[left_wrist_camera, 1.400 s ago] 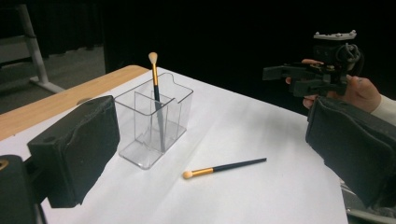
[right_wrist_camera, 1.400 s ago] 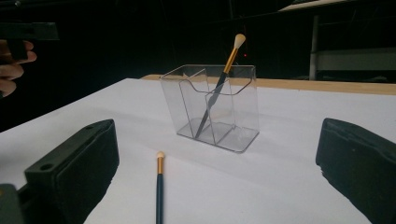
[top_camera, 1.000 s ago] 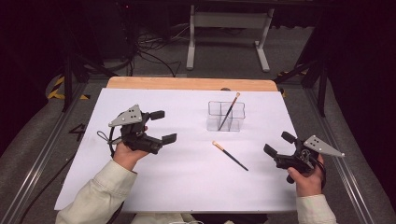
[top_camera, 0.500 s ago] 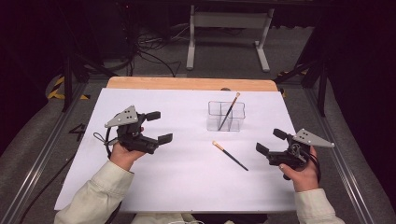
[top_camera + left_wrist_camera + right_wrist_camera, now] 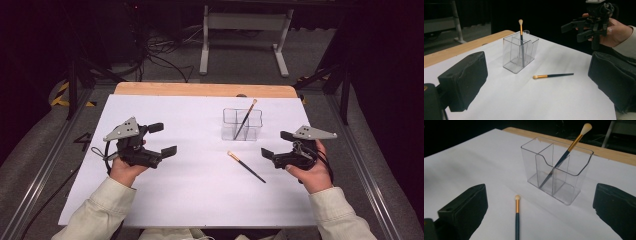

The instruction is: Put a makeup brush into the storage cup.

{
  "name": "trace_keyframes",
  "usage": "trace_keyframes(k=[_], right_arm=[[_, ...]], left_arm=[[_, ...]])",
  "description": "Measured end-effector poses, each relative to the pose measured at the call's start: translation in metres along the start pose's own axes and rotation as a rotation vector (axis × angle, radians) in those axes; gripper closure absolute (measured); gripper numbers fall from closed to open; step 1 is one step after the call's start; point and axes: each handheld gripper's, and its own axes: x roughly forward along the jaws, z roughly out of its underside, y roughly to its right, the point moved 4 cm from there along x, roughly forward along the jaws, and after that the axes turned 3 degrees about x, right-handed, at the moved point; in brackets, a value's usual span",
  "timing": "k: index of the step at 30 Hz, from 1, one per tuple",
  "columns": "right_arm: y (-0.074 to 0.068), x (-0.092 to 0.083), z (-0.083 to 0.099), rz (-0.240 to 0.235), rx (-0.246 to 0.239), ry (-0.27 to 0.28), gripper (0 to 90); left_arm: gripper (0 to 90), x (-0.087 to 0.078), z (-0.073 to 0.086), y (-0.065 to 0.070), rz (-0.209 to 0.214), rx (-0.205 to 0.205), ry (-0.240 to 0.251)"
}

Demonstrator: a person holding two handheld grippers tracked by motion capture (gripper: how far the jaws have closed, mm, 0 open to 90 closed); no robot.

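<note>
Brush [image 5: 246,167] number two lies flat on the white desk [image 5: 165,200], just in front of the clear organiser [image 5: 242,125], its pale tuft end toward the box and its dark handle running toward the person's right. Another brush [image 5: 245,120] leans upright in a compartment of that organiser, tuft up. The right tool [image 5: 276,145] hovers near the handle end with its jaws spread wide and nothing between them; in the right gripper view the loose brush points straight up the gap between the two black pads. The left tool [image 5: 162,139] waits well apart on the other side of the desk, likewise wide open and empty. To do the pickup well, I would bring the right tool down over the gold ferrule or just behind it, with the jaws crossing the handle, close gently so the thin stick does not roll away, then tip it upright and lower the handle into a free compartment without knocking the light box.
</note>
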Motion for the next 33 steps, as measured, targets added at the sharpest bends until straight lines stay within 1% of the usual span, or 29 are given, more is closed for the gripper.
trace_keyframes(k=[2, 4, 5, 6, 9, 10, 12, 13, 15, 18, 19, 20, 21, 24, 28, 33], right_arm=[[0.001, 0.004, -0.002, 0.009, -0.011, -0.038, 0.4], [0.002, 0.006, -0.003, 0.008, -0.019, -0.056, 0.4], [0.002, 0.006, -0.003, 0.008, -0.019, -0.056, 0.4], [0.002, 0.009, -0.005, 0.007, -0.025, -0.074, 0.4], [0.003, 0.014, -0.007, 0.004, -0.032, -0.104, 0.4], [0.002, 0.015, -0.008, -0.003, -0.026, -0.120, 0.5], [0.002, 0.018, -0.010, -0.019, -0.026, -0.154, 0.7], [0.002, 0.019, -0.011, -0.020, -0.031, -0.168, 0.7], [0.001, 0.021, -0.014, -0.019, -0.044, -0.198, 0.6], [0.000, 0.024, -0.017, -0.010, -0.055, -0.249, 0.7], [0.000, 0.024, -0.017, -0.010, -0.055, -0.249, 0.7], [-0.001, 0.025, -0.018, 0.002, -0.063, -0.280, 0.7], [-0.001, 0.025, -0.018, 0.002, -0.063, -0.280, 0.7], [-0.002, 0.027, -0.019, 0.008, -0.072, -0.315, 0.7], [-0.003, 0.031, -0.019, 0.014, -0.076, -0.357, 0.8], [-0.006, 0.037, -0.019, 0.011, -0.095, -0.416, 1.5]], left_arm=[[3.2, -0.003, 0.002, 0.000, -0.007, -0.007, 0.001], [3.2, -0.007, 0.004, 0.000, -0.016, -0.013, -0.003], [3.2, -0.007, 0.004, 0.000, -0.016, -0.013, -0.003], [3.2, -0.010, 0.007, 0.000, -0.026, -0.020, -0.007], [3.2, -0.013, 0.008, -0.001, -0.033, -0.023, -0.011], [3.2, -0.015, 0.010, -0.001, -0.038, -0.028, -0.012], [3.2, -0.017, 0.010, -0.001, -0.043, -0.027, -0.013], [3.2, -0.017, 0.011, -0.001, -0.042, -0.032, -0.012], [3.2, -0.018, 0.011, -0.001, -0.043, -0.029, -0.011], [3.2, -0.018, 0.012, -0.002, -0.041, -0.042, -0.017], [3.2, -0.018, 0.012, -0.002, -0.041, -0.042, -0.017], [3.2, -0.018, 0.013, -0.003, -0.044, -0.035, -0.019], [3.2, -0.017, 0.013, -0.003, -0.040, -0.041, -0.017], [3.2, -0.017, 0.013, -0.004, -0.036, -0.046, -0.022], [3.2, -0.015, 0.013, -0.005, -0.034, -0.047, -0.024], [3.2, -0.014, 0.014, -0.006, -0.034, -0.042, -0.024]])
